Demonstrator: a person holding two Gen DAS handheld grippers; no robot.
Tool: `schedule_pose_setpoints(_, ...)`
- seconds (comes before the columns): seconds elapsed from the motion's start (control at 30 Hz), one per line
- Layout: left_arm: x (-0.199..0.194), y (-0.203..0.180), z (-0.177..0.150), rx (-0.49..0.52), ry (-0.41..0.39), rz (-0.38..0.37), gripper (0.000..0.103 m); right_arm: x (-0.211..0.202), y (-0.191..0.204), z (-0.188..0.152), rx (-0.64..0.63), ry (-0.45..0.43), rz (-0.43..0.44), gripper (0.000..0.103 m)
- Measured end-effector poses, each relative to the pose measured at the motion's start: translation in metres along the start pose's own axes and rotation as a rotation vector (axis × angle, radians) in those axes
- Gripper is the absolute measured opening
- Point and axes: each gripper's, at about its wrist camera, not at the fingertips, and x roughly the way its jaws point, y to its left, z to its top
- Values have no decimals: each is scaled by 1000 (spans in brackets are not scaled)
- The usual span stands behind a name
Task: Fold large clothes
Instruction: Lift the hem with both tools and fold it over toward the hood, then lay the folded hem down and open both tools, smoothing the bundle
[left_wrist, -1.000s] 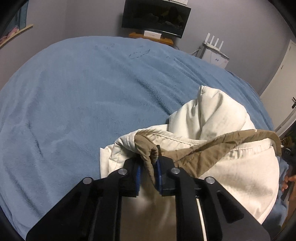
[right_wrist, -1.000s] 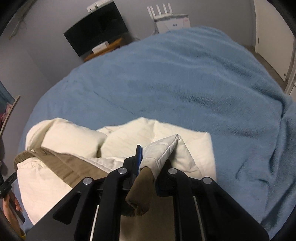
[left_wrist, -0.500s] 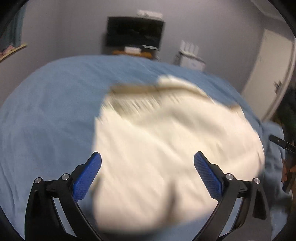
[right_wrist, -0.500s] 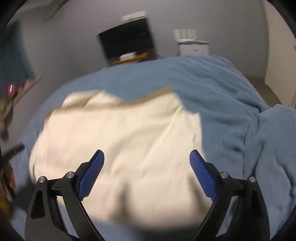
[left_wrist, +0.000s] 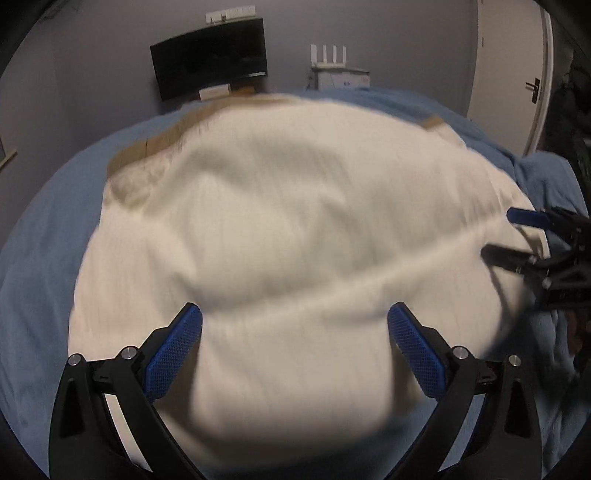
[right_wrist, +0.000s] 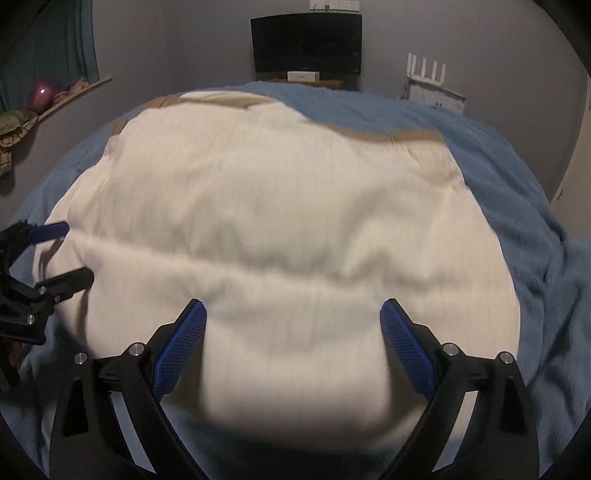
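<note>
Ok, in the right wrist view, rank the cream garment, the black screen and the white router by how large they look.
1. Cream garment: by far the largest, covering most of the blue bed cover.
2. Black screen.
3. White router: smallest.

The garment lies nearest the camera, so its apparent size is exaggerated.

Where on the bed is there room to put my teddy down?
Bare blue blanket lies right of the cream garment, towards the door side, and a strip beyond it near the TV. The left side is free too. The middle is covered.
</note>
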Motion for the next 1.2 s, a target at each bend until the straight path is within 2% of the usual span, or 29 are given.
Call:
schedule_pose_setpoints(0.07,12,6,17,-21,2,17,97,11,-1,18,3,-4,-4,92)
schedule_pose_setpoints(0.2,53,26,54,-56,64,55,98,44,-5,52,19,30,-19,92)
schedule_pose_setpoints(0.3,75,32,83,-28,87,150,98,68,-6,80,31,54,-46,92)
schedule_pose_setpoints(0.4,89,39,101,-30,107,197,98,85,-8,103,57,70,-69,93)
schedule_pose_setpoints(0.47,100,47,106,-55,147,189,98,96,-9,112,70,88,-70,93)
schedule_pose_setpoints(0.5,109,52,107,-79,188,157,98,103,-12,115,88,101,-66,93)
schedule_pose_setpoints(0.6,125,67,98,-150,269,62,98,120,-22,108,136,134,-43,95)
schedule_pose_setpoints(0.67,130,70,97,-150,275,38,98,123,-22,100,143,123,-44,95)
schedule_pose_setpoints(0.87,138,60,86,-108,236,46,98,122,-10,76,127,74,-113,95)
schedule_pose_setpoints(1.07,132,54,71,-96,215,66,98,126,-9,70,133,76,-111,95)
schedule_pose_setpoints(1.2,137,53,75,-94,219,67,98,129,-8,70,134,82,-112,95)
